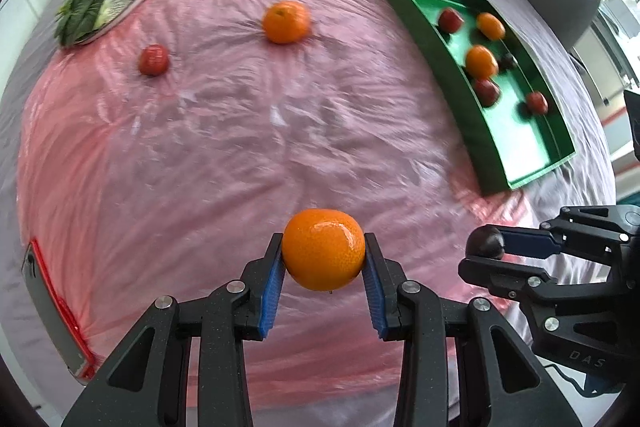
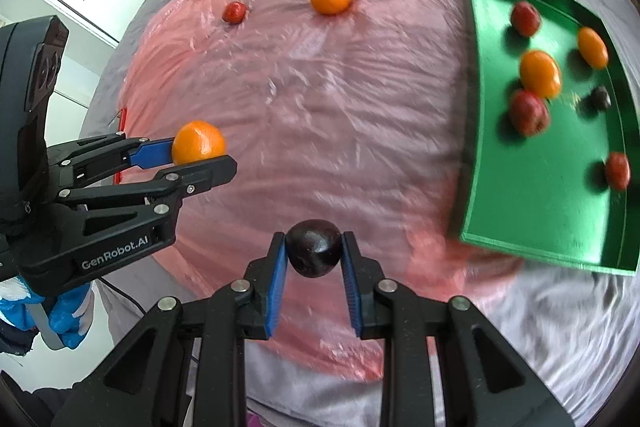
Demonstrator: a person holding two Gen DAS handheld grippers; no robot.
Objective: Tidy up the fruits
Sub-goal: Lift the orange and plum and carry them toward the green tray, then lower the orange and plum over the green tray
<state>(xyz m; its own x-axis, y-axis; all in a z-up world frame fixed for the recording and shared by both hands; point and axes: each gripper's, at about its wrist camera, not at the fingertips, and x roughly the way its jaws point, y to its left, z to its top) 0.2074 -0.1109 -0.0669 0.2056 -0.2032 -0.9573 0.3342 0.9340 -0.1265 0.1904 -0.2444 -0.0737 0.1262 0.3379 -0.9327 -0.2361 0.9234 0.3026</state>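
Left wrist view: your left hand-held gripper (image 1: pixel 324 259) grips an orange (image 1: pixel 323 249), your right hand-held gripper (image 2: pixel 314 253) a dark plum (image 2: pixel 315 247); six fruits fill the green tray (image 2: pixel 476 107), two wait mid-desk.

table cover (image 1: pixel 200 155): crinkled glossy pink plastic film
tray (image 2: pixel 560 211): shiny green
held orange (image 1: pixel 323 249): glossy, dimpled
finger pads (image 1: pixel 272 291): ribbed blue

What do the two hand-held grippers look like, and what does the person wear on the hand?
Both hand-held grippers, left and right, are matte black linkage frames with silver pivot pins and ribbed blue finger pads. The left carries white "GenRobot.AI" lettering, and a thin black cable trails beneath it. A blue glove covers the hand gripping it.
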